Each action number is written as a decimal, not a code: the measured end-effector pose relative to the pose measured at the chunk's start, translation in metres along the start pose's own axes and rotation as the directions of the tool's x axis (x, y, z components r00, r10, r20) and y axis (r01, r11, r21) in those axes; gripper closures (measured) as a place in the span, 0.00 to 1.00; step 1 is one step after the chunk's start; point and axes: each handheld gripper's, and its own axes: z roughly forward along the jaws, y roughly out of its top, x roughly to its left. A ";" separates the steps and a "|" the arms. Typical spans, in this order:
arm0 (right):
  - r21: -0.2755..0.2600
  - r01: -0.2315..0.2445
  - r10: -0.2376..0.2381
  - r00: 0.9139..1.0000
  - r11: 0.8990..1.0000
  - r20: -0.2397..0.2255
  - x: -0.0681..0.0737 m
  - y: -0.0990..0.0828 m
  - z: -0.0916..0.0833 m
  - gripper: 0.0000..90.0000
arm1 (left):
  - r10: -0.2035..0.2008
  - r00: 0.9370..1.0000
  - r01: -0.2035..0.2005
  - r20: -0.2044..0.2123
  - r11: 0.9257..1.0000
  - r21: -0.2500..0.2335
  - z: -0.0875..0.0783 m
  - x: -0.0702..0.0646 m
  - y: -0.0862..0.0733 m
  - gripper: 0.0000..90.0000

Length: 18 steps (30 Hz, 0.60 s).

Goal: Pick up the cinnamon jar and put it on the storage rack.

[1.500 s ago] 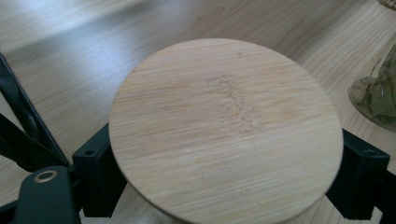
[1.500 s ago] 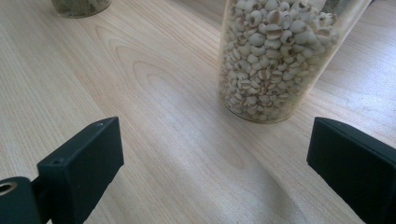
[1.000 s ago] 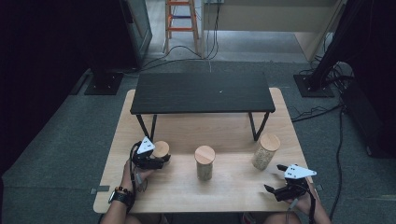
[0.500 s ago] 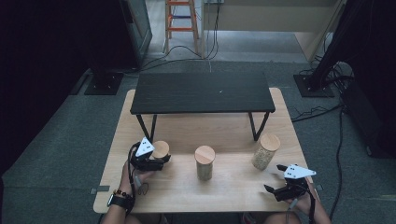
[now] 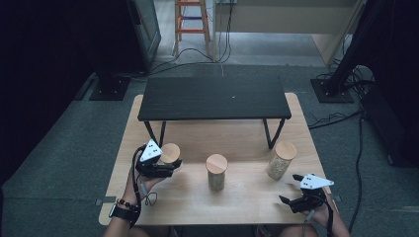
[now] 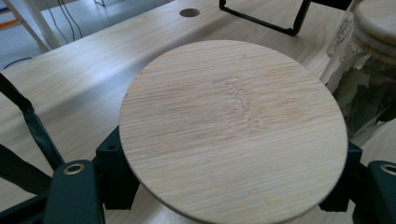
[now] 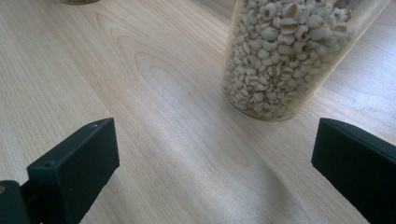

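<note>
Left tool [image 5: 168, 165] raised since before, clenched around bamboo-lidded jar [image 6: 233, 130] between its jaws.

Black low shelf [image 5: 213, 98] on black legs across far half of light wooden table [image 5: 237, 207]. Middle jar [image 5: 216, 172] and grain-filled jar [image 5: 281, 160], both wood-lidded, stand well apart before it. Orange ladder [image 5: 192, 22] on floor beyond.

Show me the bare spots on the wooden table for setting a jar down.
Free: the front strip between the left tongs and right tongs, before the middle jar; also the black shelf top. Crowded: the jar row, including the right jar.
</note>
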 end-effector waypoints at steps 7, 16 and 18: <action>0.001 0.000 0.000 1.000 1.000 0.001 0.000 0.000 0.000 0.01 | -0.008 1.000 0.008 0.010 1.000 -0.023 -0.006 0.001 0.014 0.28; 0.000 -0.002 0.002 1.000 1.000 0.001 0.000 0.000 0.000 0.01 | -0.017 0.998 0.018 0.063 1.000 -0.013 -0.006 0.010 0.034 0.28; 0.000 -0.001 0.001 1.000 1.000 0.000 0.000 0.000 0.000 0.01 | -0.026 0.998 0.026 0.060 1.000 -0.007 -0.007 0.011 0.040 0.28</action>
